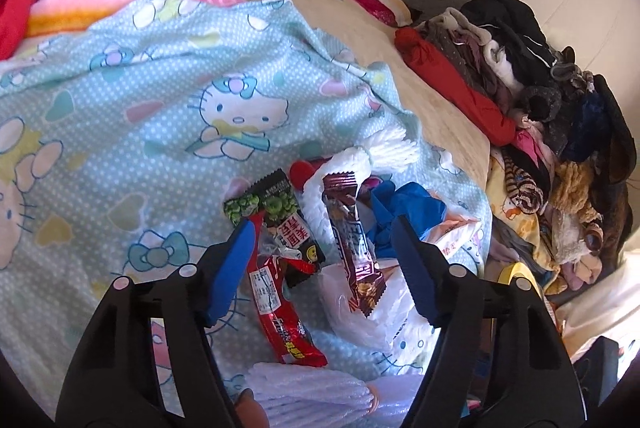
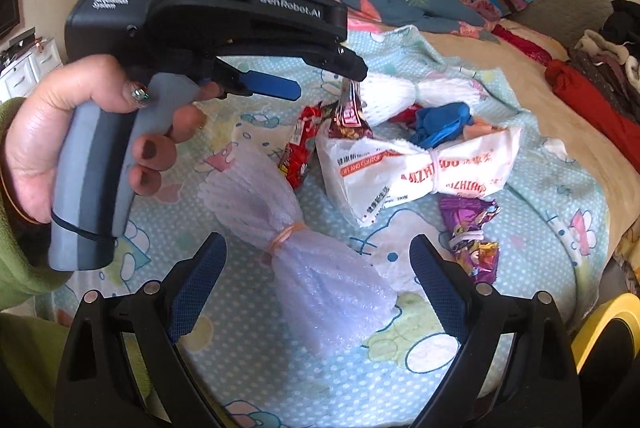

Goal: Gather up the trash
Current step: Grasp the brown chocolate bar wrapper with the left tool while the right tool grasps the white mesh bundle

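A yellow-rimmed container [image 2: 600, 328] shows at the right edge of the bed [image 1: 440, 100], near its foot; what is in it I cannot tell. The trash lies together on the cartoon-print blanket [image 1: 160, 100], toward that same right edge. The left gripper [image 1: 324, 224] hangs over it with jaws partly apart, and no pad presses on anything. Between them lie the maroon foil wrapper [image 1: 352, 248], long axis running away from the camera and a little tilted, and the red snack wrapper [image 1: 276, 304], nearly parallel to it; the black-and-green packet [image 1: 276, 212] lies under the left jaw tip. A blue glove [image 1: 400, 212] is just beside the right jaw.

The right gripper [image 2: 318, 292] has its jaws wide around the purple foam net [image 2: 304, 260] (tied with a rubber band in the middle), not touching it; its long axis runs diagonally. The white bag [image 2: 404, 176] lies crosswise beyond, the purple wrapper [image 2: 472, 232] beside it. The left part of the blanket is open; a clothes pile [image 1: 540, 108] crowds the right edge.
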`<move>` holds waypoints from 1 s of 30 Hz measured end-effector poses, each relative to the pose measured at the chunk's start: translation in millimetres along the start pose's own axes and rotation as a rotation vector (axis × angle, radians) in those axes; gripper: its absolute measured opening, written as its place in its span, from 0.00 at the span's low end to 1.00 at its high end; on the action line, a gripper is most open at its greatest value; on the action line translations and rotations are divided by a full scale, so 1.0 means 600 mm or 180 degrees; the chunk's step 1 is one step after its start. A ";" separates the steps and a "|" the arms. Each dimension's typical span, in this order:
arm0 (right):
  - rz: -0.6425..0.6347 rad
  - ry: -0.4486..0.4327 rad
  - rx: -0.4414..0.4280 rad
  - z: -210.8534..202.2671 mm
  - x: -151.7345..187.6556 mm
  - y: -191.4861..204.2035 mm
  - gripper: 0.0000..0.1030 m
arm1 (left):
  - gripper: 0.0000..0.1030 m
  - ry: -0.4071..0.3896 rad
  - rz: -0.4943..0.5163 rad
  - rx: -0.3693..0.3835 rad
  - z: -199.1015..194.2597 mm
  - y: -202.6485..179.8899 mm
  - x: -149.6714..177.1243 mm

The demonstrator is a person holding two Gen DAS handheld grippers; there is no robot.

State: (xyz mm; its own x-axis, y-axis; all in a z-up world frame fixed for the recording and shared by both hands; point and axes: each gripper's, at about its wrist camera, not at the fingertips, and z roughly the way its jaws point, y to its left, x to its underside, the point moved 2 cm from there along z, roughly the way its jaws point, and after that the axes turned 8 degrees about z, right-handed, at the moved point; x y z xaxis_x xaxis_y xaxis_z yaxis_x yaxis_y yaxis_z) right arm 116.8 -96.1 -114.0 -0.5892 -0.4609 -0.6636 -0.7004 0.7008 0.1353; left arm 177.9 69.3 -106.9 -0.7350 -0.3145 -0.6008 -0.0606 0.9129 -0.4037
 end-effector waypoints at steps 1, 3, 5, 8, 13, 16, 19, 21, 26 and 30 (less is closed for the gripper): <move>0.0001 0.0013 -0.0006 0.003 0.001 0.001 0.87 | 0.56 0.0014 -0.0028 0.0021 0.002 0.002 0.000; 0.0001 0.0046 -0.0029 0.008 0.003 0.002 0.83 | 0.54 0.0051 -0.0068 0.0060 0.008 0.003 0.001; -0.0013 0.0082 -0.0049 0.013 0.005 0.004 0.80 | 0.50 0.0068 -0.0072 0.0069 0.012 0.003 0.000; -0.0047 0.0132 -0.0103 0.020 0.009 0.008 0.73 | 0.44 0.0094 -0.0088 0.0092 0.018 0.001 0.000; -0.0112 0.0209 -0.0156 0.030 0.015 0.021 0.58 | 0.31 0.0143 -0.0161 0.0112 0.028 0.005 0.003; -0.0192 0.0248 -0.0175 0.034 0.020 0.030 0.51 | 0.26 0.0147 -0.0214 0.0159 0.029 0.008 0.004; -0.0279 0.0267 -0.0178 0.035 0.025 0.041 0.43 | 0.20 0.0158 -0.0236 0.0204 0.029 0.010 0.006; -0.0309 0.0257 -0.0174 0.031 0.029 0.046 0.40 | 0.17 0.0158 -0.0271 0.0243 0.028 0.011 0.006; -0.0244 0.0199 -0.0192 0.018 0.035 0.043 0.34 | 0.16 0.0147 -0.0281 0.0293 0.020 0.010 0.009; -0.0186 0.0116 -0.0195 0.006 0.032 0.032 0.32 | 0.15 0.0122 -0.0286 0.0329 0.008 0.008 0.008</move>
State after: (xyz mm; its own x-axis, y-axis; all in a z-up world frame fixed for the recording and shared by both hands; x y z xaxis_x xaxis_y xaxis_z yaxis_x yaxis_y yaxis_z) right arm 93.8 -89.6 -126.7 -0.5602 -0.5203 -0.6446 -0.7567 0.6380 0.1426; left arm 177.1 70.9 -115.2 -0.7550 -0.3819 -0.5330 -0.0589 0.8491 -0.5249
